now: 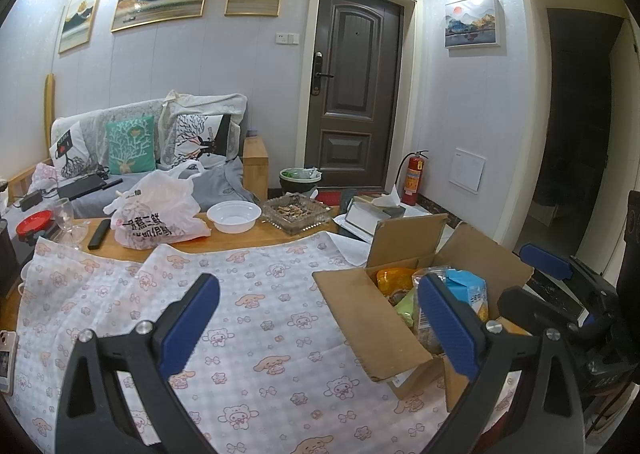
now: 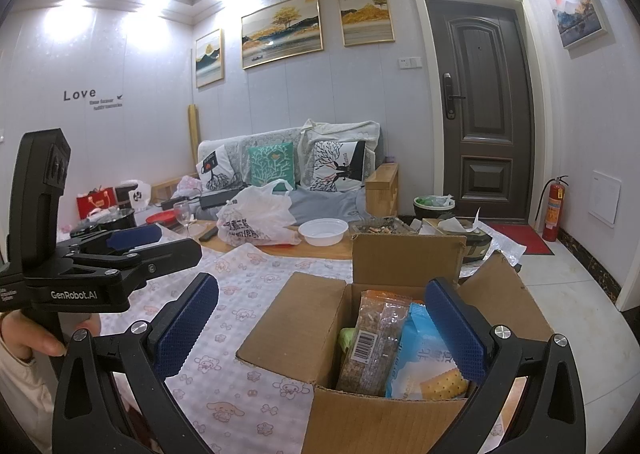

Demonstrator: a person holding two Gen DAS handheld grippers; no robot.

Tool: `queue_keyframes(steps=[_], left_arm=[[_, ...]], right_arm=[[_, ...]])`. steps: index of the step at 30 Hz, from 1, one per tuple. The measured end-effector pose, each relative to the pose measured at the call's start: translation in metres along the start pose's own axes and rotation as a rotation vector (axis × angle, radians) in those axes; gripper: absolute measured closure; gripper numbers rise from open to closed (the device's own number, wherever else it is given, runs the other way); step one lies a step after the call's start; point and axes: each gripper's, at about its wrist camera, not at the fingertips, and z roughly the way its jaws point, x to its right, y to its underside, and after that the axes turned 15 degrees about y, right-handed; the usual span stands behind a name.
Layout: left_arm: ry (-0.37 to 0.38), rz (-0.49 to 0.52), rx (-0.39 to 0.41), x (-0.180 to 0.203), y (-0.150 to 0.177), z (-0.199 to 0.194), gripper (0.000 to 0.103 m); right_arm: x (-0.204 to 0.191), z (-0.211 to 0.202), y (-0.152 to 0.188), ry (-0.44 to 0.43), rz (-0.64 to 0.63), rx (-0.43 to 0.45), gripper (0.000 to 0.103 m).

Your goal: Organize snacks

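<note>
An open cardboard box (image 2: 304,330) stands on the cartoon-print cloth (image 2: 240,338), flaps spread. Inside stand several snack packs: a clear pack of brown grain snacks (image 2: 370,342), a blue cracker pack (image 2: 424,358) and a green pack (image 2: 347,336). The box also shows in the left wrist view (image 1: 372,318), with an orange pack (image 1: 394,279) and the blue pack (image 1: 468,286). My right gripper (image 2: 320,324) is open and empty, hovering above the box's front. My left gripper (image 1: 318,320) is open and empty above the cloth, left of the box; it also shows in the right wrist view (image 2: 132,242).
On the wooden table (image 1: 240,240) behind the cloth are a white plastic bag (image 1: 156,214), a white bowl (image 1: 234,216), a glass ashtray (image 1: 298,214), a remote (image 1: 99,234), a wine glass (image 1: 66,216) and a tissue box (image 1: 372,210). A sofa stands behind. A phone (image 1: 6,358) lies at the left.
</note>
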Motion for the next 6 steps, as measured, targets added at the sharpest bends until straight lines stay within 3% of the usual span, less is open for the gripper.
queue_keyframes(steps=[6], left_arm=[[0.003, 0.003, 0.000, 0.0007, -0.0002, -0.0010, 0.004]], right_arm=[[0.0001, 0.0001, 0.0001, 0.000, 0.000, -0.001, 0.000]])
